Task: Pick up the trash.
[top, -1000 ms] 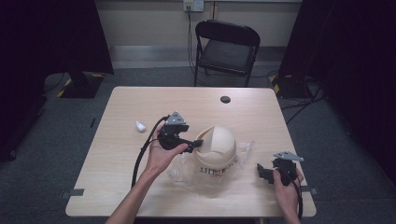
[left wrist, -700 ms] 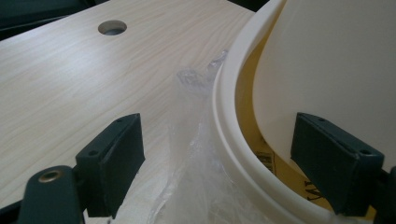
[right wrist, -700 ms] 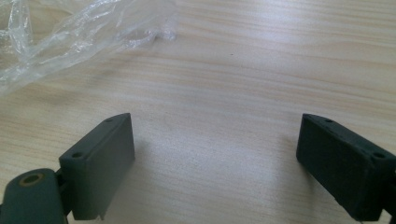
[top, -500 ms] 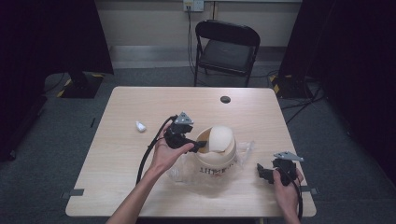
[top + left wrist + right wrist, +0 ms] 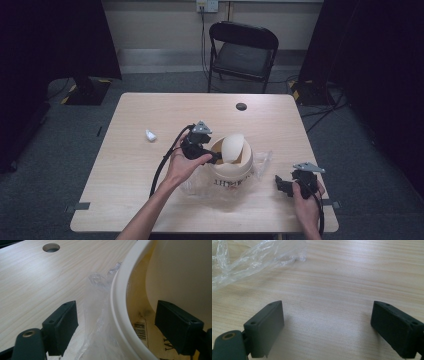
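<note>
A cream tub (image 5: 230, 176) with printed lettering stands on the table, with clear plastic wrap (image 5: 262, 160) bunched around it. Its domed lid (image 5: 233, 147) is tipped up on edge over the opening. My left gripper (image 5: 216, 156) is at the tub's left rim. In the left gripper view its jaws straddle the tub's rim (image 5: 120, 290), one outside by the plastic wrap (image 5: 97, 322) and one inside beside the lid (image 5: 180, 272). Gaps show on both sides, so it is open. My right gripper (image 5: 280, 184) rests open near the front right edge, above bare wood (image 5: 327, 302).
A small white object (image 5: 150, 135) lies on the left part of the table. A dark round grommet (image 5: 241, 106) sits near the far edge. A black folding chair (image 5: 245, 50) stands behind the table. A tail of plastic wrap (image 5: 249, 257) lies ahead of the right gripper.
The lid lay flat on the tub; now it is tipped up on edge. The left gripper has shifted slightly toward the tub's rim. The right gripper has kept still.
</note>
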`<state>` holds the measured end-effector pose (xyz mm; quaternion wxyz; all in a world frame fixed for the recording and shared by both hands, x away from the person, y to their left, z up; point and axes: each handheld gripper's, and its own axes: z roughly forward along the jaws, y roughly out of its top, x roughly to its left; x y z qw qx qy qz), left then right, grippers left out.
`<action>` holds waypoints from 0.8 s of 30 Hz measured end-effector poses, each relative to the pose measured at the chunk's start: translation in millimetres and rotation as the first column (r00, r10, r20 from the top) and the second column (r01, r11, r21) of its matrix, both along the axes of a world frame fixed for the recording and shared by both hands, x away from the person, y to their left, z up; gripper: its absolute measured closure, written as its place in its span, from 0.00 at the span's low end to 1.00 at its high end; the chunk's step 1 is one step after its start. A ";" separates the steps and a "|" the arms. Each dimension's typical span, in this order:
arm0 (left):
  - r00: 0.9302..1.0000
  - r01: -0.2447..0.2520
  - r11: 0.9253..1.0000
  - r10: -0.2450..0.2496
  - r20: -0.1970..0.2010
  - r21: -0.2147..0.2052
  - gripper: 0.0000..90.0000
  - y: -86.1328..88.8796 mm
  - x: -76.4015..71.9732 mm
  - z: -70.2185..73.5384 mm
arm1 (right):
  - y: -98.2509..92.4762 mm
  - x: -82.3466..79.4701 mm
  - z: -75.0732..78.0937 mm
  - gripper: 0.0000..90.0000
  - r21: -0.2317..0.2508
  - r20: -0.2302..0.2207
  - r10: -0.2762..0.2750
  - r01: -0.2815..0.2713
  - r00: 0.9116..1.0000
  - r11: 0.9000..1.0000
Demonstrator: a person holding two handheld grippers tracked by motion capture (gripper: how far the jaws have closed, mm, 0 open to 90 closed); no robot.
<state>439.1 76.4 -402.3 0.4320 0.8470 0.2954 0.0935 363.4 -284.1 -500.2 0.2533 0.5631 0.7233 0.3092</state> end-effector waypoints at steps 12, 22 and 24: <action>0.999 -0.014 0.996 0.016 0.029 -0.083 0.19 24.6 -5.5 13.1 | -0.1 0.1 0.0 0.12 0.001 -0.001 0.001 -0.001 1.000 1.000; 0.993 -0.113 0.981 0.117 0.013 -0.160 0.22 66.9 -4.0 17.2 | -0.1 0.0 0.0 0.12 0.001 -0.001 0.001 -0.001 1.000 1.000; 0.988 -0.140 0.980 0.147 0.039 -0.141 0.22 74.6 -4.3 18.4 | -0.1 0.0 0.0 0.12 0.001 0.000 0.000 0.000 1.000 1.000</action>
